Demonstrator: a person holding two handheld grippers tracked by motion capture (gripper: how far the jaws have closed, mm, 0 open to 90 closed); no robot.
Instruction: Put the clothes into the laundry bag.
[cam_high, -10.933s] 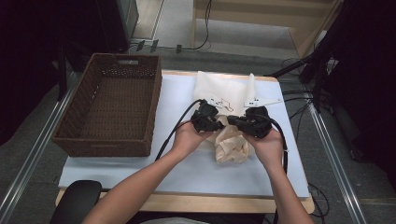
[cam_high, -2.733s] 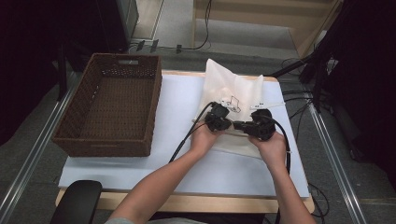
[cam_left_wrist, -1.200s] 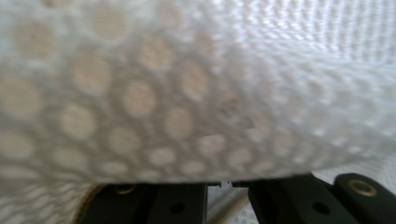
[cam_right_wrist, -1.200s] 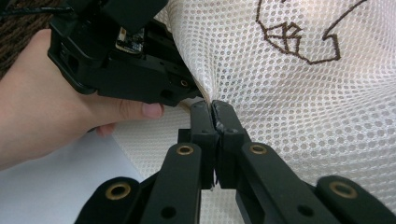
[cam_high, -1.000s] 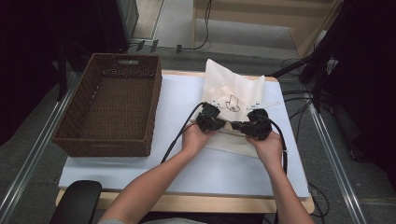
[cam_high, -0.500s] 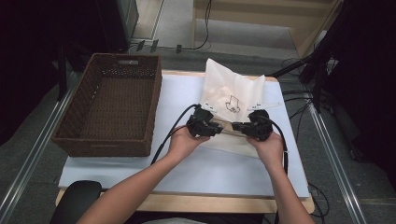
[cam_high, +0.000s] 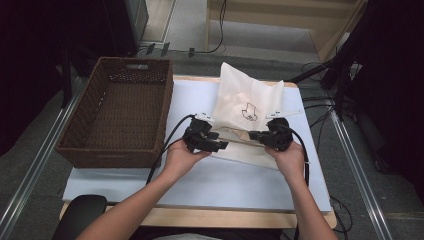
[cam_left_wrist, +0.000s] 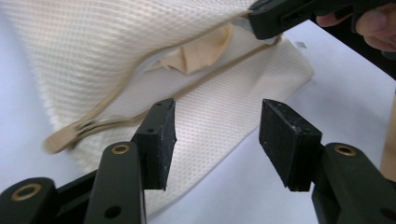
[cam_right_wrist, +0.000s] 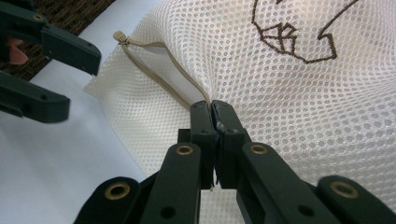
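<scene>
On white table cover, right claw (cam_right_wrist: 212, 109) pinches honeycomb-mesh bag (cam_right_wrist: 299, 107) — tan-edged.

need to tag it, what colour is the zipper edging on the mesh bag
Tan, against the cream mesh bag; the zipper edging shows best in the left gripper view.

Both forearms are stretched forward from the near edge. The left tool (cam_high: 216, 141) is held with its jaws spread wide apart. The right tool (cam_high: 256, 135) is pointed left at it, jaws pressed together on a mesh edge.
</scene>
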